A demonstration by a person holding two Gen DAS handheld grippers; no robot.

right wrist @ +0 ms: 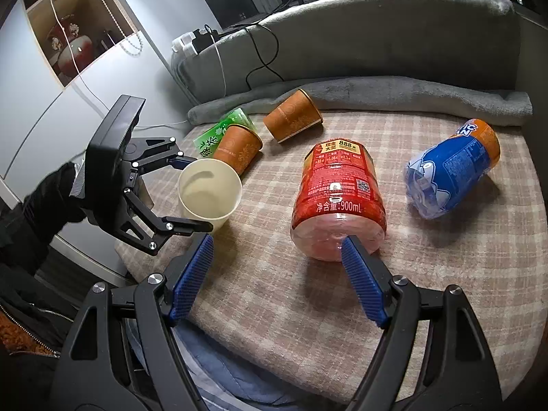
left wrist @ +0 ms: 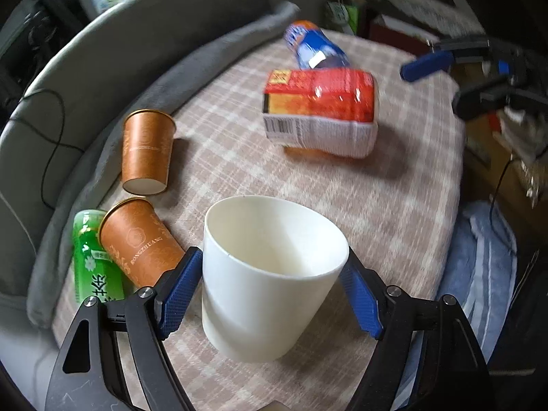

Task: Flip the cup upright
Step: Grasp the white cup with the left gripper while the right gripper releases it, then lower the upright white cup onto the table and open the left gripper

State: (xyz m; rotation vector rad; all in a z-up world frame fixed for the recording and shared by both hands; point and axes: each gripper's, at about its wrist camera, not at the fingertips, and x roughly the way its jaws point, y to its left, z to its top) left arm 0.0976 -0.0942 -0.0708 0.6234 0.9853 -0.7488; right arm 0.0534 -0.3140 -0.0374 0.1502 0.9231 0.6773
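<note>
A white cup (left wrist: 270, 274) stands nearly upright, mouth up and tilted a little, on the plaid cloth. My left gripper (left wrist: 274, 284) has its blue pads at both sides of the cup and is shut on it. The cup (right wrist: 209, 193) and the left gripper (right wrist: 188, 195) also show at the left of the right wrist view. My right gripper (right wrist: 277, 250) is open and empty above the cloth, its right pad in front of a red bottle (right wrist: 337, 202). The right gripper also shows blurred at the far right of the left wrist view (left wrist: 441, 82).
Two brown paper cups (left wrist: 147, 150) (left wrist: 144, 243) lie on their sides by a green can (left wrist: 92, 257). The red bottle (left wrist: 322, 113) and a blue-orange bottle (left wrist: 315, 48) lie on the plaid cloth (left wrist: 394, 212). A grey blanket roll (right wrist: 376, 92) and sofa back border the far side.
</note>
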